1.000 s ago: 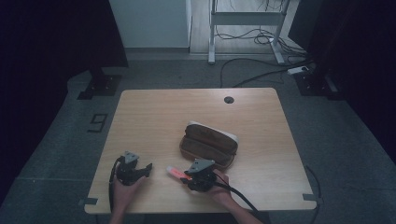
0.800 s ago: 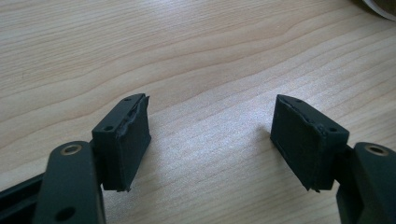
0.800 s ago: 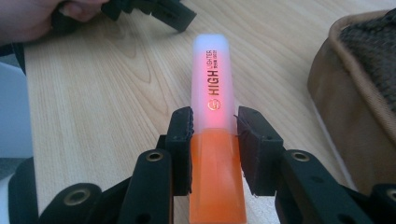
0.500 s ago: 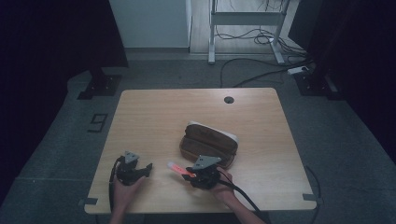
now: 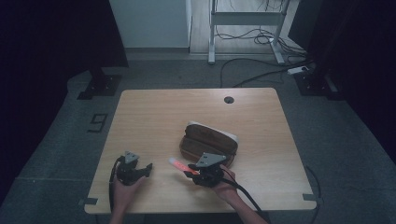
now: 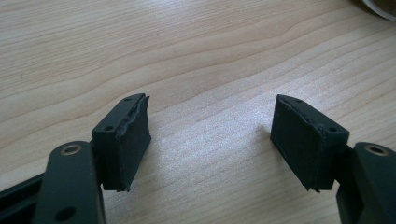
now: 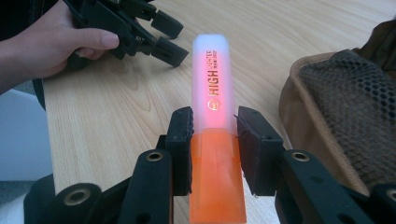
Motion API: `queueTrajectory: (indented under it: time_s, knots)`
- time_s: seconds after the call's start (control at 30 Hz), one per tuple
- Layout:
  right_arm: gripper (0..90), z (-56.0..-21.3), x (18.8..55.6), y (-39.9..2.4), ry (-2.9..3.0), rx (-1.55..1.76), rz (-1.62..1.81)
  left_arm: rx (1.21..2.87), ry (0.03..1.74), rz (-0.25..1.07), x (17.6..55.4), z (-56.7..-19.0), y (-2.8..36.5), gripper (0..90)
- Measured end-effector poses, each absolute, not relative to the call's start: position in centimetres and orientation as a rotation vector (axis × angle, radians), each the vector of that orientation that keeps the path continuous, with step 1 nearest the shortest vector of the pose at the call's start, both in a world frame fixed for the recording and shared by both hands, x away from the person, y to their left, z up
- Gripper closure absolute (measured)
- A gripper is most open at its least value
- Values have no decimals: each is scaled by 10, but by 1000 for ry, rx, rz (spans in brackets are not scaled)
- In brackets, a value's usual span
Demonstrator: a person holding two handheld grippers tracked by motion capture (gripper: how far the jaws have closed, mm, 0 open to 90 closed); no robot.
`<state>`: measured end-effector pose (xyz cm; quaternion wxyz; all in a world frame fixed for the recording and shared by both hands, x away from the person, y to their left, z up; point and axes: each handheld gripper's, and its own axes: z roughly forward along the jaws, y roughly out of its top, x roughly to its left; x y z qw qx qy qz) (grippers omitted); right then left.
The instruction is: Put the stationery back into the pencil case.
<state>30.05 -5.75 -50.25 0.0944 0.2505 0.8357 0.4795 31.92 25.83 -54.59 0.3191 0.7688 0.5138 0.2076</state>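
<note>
Clamping an orange highlighter (image 7: 212,135), right gripper (image 7: 212,149) nears open pouch (image 7: 345,107); left gripper (image 6: 210,140) gapes wide.

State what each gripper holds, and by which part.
Right gripper clamps an orange highlighter where cap meets body. Left gripper holds nothing.

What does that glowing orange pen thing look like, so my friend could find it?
Start at the wooden table and find the open brown pencil case near the middle. Just beside it, the right gripper pinches a highlighter between its black jaws. It has a bright orange body and a frosted cap printed HIGH LIGHTER, the brightest-coloured thing there.
</note>
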Motion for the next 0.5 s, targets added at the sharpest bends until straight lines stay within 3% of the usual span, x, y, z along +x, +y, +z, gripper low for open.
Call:
queueTrajectory:
  time_s: [0.5]
  knots:
    - [658,-490,308,-76,2419,769,1453,2021,1351,546,319,-546,258,278]
